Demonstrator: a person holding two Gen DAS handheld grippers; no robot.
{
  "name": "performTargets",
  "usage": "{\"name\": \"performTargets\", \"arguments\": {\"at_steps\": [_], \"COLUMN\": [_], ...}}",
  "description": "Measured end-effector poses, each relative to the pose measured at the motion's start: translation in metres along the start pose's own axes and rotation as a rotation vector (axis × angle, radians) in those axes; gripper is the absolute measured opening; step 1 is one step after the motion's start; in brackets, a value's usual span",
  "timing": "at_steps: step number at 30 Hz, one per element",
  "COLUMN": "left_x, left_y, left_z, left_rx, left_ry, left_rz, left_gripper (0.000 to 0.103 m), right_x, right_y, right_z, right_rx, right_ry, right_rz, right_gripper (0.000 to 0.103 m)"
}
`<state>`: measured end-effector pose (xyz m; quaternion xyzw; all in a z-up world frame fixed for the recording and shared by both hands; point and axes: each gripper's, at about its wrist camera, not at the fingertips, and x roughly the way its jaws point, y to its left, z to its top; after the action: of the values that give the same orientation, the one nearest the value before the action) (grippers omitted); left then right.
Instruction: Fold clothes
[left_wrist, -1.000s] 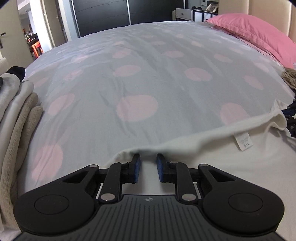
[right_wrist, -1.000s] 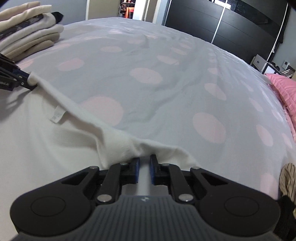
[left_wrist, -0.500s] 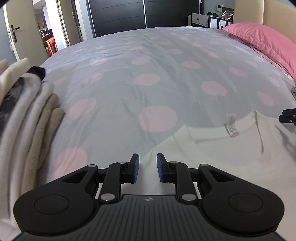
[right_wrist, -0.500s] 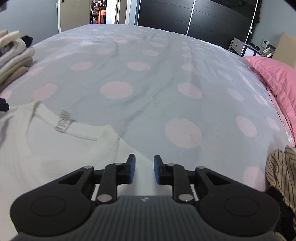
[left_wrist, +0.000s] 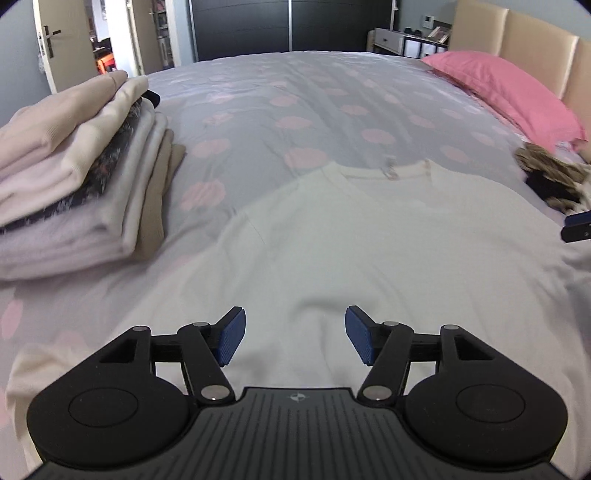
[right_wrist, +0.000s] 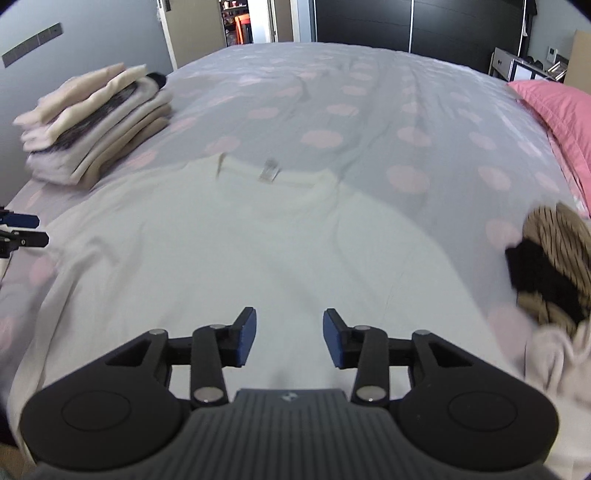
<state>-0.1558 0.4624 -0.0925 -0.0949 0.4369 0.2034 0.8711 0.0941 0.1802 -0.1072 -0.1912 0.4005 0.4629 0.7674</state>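
Note:
A white T-shirt (left_wrist: 369, 236) (right_wrist: 229, 243) lies spread flat on the bed, its collar and label (right_wrist: 269, 172) at the far end. My left gripper (left_wrist: 294, 338) hovers above the shirt's near part. Its jaws are opening and nothing is between them. My right gripper (right_wrist: 288, 338) also hangs over the shirt's near part, its jaws opening and empty. The right gripper's fingertips (left_wrist: 576, 225) show at the right edge of the left wrist view. At the left edge of the right wrist view the left gripper's fingertips (right_wrist: 22, 229) appear.
A stack of folded clothes (left_wrist: 74, 177) (right_wrist: 96, 122) sits on the bed to the left of the shirt. A heap of unfolded striped and dark clothes (right_wrist: 554, 258) (left_wrist: 550, 177) lies to the right. A pink pillow (left_wrist: 509, 92) rests by the headboard. The bedspread (left_wrist: 295, 110) is grey with pink dots.
Both grippers let go of the shirt's shoulder edge, pulled back and rose. The shirt now lies flat on the bed. Both pairs of jaws have widened.

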Motion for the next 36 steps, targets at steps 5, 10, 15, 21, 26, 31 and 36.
{"name": "performTargets", "arguments": {"at_steps": [5,10,15,21,26,31,36], "left_x": [-0.048,-0.070,-0.075,-0.076,-0.071,-0.055,-0.047], "left_y": [-0.027,-0.062,-0.087,-0.099,-0.106,-0.109,-0.093], "left_z": [-0.050,-0.097,-0.139,-0.176,-0.185,-0.193,-0.199], "left_rx": [0.008,0.003,-0.006,-0.062,-0.051,-0.060,-0.167], "left_ry": [0.013,0.077,0.171,0.260,0.313,0.385,0.419], "left_rz": [-0.005,-0.013,0.018,0.012,0.038,0.050,0.044], "left_gripper": [0.056,0.045,0.042,0.042,0.042,0.035,0.009], "right_x": [-0.037,-0.066,-0.087,-0.094,-0.085,-0.067,-0.064], "right_y": [0.026,0.039,0.049,0.046,0.043,0.044,0.042], "right_z": [-0.069,-0.130,-0.182,-0.218,-0.231,-0.238,-0.239], "right_rx": [-0.002,0.082,0.124,0.181,0.191,0.172,0.185], "right_ry": [0.022,0.028,0.074,0.143,0.229,0.318,0.326], "right_rz": [-0.029,-0.058,-0.102,-0.151,-0.149,-0.158,-0.161], "right_gripper": [0.044,0.043,0.043,0.036,0.033,0.029,0.006]}}
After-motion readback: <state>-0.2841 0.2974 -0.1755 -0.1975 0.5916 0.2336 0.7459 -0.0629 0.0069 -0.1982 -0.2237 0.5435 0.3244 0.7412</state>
